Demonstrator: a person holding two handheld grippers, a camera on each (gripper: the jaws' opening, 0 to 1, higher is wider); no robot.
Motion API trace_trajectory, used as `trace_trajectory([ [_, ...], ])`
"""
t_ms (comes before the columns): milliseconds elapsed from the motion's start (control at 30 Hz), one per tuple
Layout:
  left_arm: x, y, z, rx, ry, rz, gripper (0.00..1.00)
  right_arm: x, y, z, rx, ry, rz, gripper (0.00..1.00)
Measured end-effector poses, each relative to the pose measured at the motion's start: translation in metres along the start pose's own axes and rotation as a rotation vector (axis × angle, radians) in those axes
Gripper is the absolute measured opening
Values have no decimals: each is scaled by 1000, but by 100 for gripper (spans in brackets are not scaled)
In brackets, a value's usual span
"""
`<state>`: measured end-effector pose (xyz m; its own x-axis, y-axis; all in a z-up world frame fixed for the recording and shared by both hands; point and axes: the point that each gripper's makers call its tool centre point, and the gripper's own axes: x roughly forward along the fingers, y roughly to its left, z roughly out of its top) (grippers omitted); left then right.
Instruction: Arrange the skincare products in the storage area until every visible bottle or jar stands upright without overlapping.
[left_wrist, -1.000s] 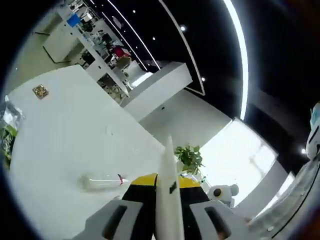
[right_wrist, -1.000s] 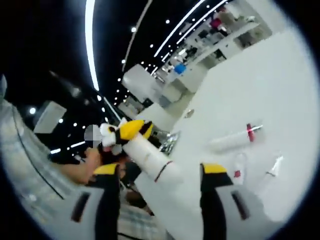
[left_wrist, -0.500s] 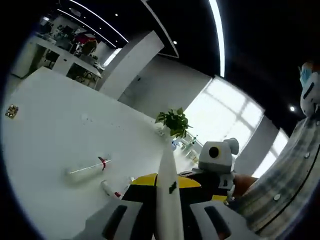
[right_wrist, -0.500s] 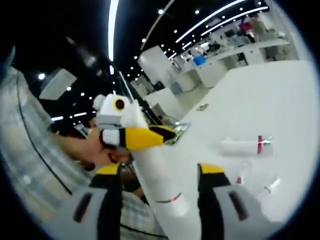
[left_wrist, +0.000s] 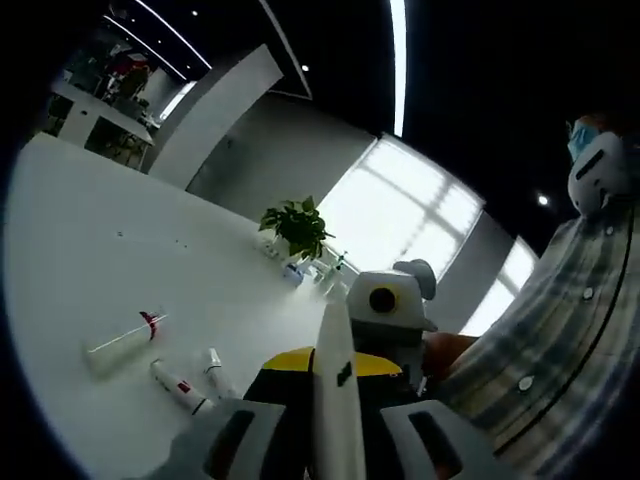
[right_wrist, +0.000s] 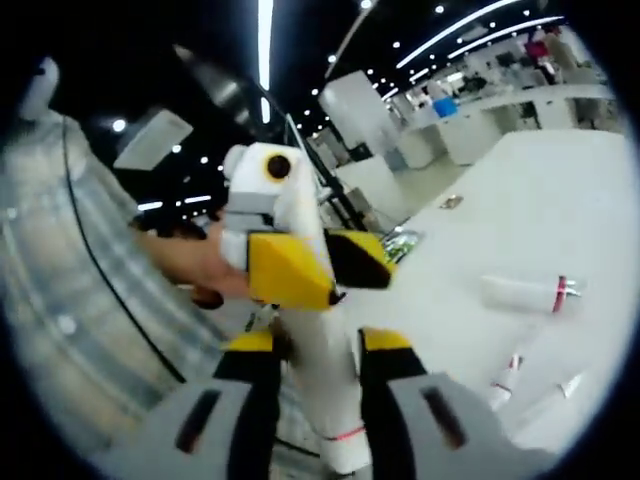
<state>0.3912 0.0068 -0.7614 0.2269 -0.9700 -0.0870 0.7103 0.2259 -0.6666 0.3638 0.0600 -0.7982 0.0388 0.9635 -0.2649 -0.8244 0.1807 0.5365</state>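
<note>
A white tube (left_wrist: 336, 400) with a flat crimped end stands between my left gripper's (left_wrist: 335, 365) yellow-tipped jaws, which are shut on it. In the right gripper view the same white tube (right_wrist: 325, 385), with a thin red ring low on it, sits between my right gripper's (right_wrist: 318, 345) jaws, which press its sides. The left gripper (right_wrist: 290, 270) holds the tube's far end there. On the white table (left_wrist: 70, 250) lie a clear tube with a red band (left_wrist: 120, 345) and two small bottles (left_wrist: 178, 385) (left_wrist: 215, 372), all on their sides. The banded tube (right_wrist: 525, 293) also lies on the table in the right gripper view.
A potted plant (left_wrist: 295, 225) and small bottles (left_wrist: 300, 272) stand at the table's far edge. A person's plaid sleeve (left_wrist: 560, 340) fills the right side. A small flat item (right_wrist: 452, 201) and a green packet (right_wrist: 400, 243) lie farther along the table.
My right gripper's jaws have narrowed from wide apart to pressing on the white tube. The left gripper kept its hold. Both views have swung as the hands moved.
</note>
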Motion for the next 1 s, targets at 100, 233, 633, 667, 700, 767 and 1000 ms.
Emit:
trace_trajectory([
  [100, 1, -6, -1, 9, 10, -20, 11, -1, 6, 1, 2, -8, 28, 26],
  [233, 1, -17, -2, 1, 22, -83, 11, -3, 16, 1, 6, -5, 75, 24],
  [633, 6, -41, 5, 37, 28, -189, 13, -11, 35, 9, -64, -65, 93, 16],
  [667, 7, -41, 6, 45, 21, -184, 14, -11, 33, 10, -64, -70, 83, 15],
  [700, 8, -41, 8, 48, 12, -182, 15, -13, 30, 13, -95, -89, 62, 15],
  [767, 10, -40, 10, 46, 2, -178, 17, -14, 29, 13, -116, -95, 40, 13],
  [1000, 9, -33, 14, 38, -44, -111, 22, -12, 23, 11, -160, -109, -9, 12],
])
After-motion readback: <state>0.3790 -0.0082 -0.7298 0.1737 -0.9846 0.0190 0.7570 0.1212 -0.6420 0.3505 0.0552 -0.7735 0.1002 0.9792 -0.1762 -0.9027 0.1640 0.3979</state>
